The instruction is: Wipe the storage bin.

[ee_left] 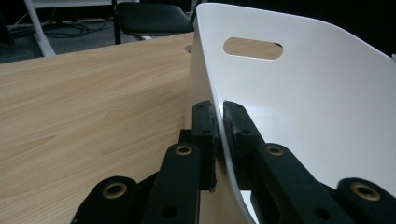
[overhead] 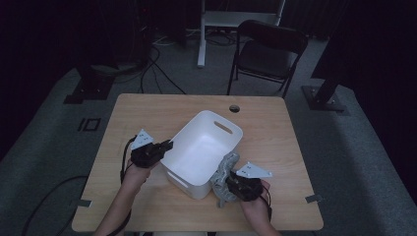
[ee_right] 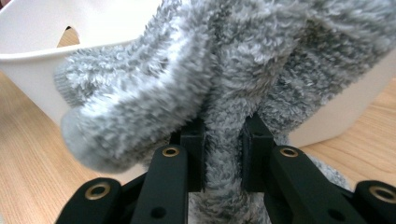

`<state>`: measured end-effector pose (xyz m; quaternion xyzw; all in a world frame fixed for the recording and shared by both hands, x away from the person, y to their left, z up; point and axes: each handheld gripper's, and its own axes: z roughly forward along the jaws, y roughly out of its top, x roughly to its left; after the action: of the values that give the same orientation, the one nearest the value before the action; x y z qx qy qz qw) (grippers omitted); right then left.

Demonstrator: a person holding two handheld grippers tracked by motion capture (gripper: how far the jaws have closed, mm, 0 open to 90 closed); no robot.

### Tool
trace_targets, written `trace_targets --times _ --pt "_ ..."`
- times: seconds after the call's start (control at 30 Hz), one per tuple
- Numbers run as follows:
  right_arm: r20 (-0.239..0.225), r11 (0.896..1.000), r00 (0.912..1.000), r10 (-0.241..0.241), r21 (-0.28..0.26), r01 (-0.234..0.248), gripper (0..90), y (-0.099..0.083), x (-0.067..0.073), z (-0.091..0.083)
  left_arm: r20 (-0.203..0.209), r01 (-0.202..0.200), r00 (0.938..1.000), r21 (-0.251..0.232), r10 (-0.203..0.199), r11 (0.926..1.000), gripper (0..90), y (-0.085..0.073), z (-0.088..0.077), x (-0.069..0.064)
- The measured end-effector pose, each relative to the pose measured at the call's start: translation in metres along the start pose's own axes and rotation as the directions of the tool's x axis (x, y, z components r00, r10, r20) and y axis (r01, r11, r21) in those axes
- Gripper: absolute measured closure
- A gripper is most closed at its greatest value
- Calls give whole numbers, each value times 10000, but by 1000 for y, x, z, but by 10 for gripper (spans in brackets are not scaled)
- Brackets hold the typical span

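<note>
My left gripper [overhead: 167,146] pinches the thin wall of the white bin [overhead: 196,189], one jaw inside and one outside, and so it holds the bin in place on the wooden table [overhead: 147,110]. My right gripper [overhead: 227,178] is pressed together on a fluffy grey sock [overhead: 225,169], which hangs just beside the near right side of the bin and partly lies against its rim. I think the main risk is here: the sock is soft and thick, so the jaws squeeze mostly fluff, and it can slide out when I lift it over the rim. The loose end hangs down to the table, so it can catch on the edge and stay outside. Also, if I push against the wall, the light bin can tilt or twist in my left grip, because I hold it only at one point.
</note>
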<state>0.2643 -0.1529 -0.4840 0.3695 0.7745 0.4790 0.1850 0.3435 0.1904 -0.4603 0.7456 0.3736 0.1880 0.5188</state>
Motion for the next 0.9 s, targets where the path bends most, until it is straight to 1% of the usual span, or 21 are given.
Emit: trace_targets --times 0.07,0.13,0.17,0.33,0.4,0.5,0.53,0.57,0.67,0.73,0.77,0.8,0.87,0.9 --pt "100 9993 9998 146 -353 -142 755 4 -4 -8 20 26 10000 -7 -26 10000 836 0 1 0" --pt "90 9966 9993 361 -744 -353 755 9 -10 -15 86 39 10000 5 -39 10000 836 0 1 1" --pt "75 9962 9991 406 -776 -399 755 11 -11 -16 119 4 9999 7 -4 10000 837 1 1 1" --pt "228 9979 9996 193 -617 -178 757 13 -11 -4 203 -23 9998 36 22 10000 836 1 1 0" --pt "302 9982 9995 103 -588 -85 758 13 -10 -3 201 -23 9998 23 22 10000 835 1 1 0" --pt "322 9993 9993 196 -334 -185 759 8 -12 2 189 -19 9998 16 19 10000 835 1 1 0" --pt "333 9996 9992 233 -164 -228 759 6 -13 4 182 -44 9998 25 43 10000 835 1 1 0" --pt "307 9994 9990 332 -72 -330 758 4 -14 6 155 -91 9998 31 91 10000 834 1 1 0" --pt "205 9984 9985 502 243 -507 757 0 -20 11 54 -29 10000 2 29 10000 833 1 2 1" --pt "205 9980 9981 581 241 -586 757 0 -22 9 67 32 10000 -14 -32 10000 834 1 2 2" --pt "331 9984 9981 513 230 -520 757 2 -23 7 44 74 10000 -36 -74 10000 834 0 2 1" --pt "461 9987 9977 495 67 -499 757 3 -24 3 63 97 9999 -53 -97 9999 834 0 2 1" --pt "499 9966 9958 771 -316 -756 757 9 -30 -5 57 93 9999 -69 -92 9999 835 0 2 1" --pt "600 9956 9947 834 -481 -805 757 12 -32 -9 78 92 9999 -65 -92 9999 835 0 2 1"
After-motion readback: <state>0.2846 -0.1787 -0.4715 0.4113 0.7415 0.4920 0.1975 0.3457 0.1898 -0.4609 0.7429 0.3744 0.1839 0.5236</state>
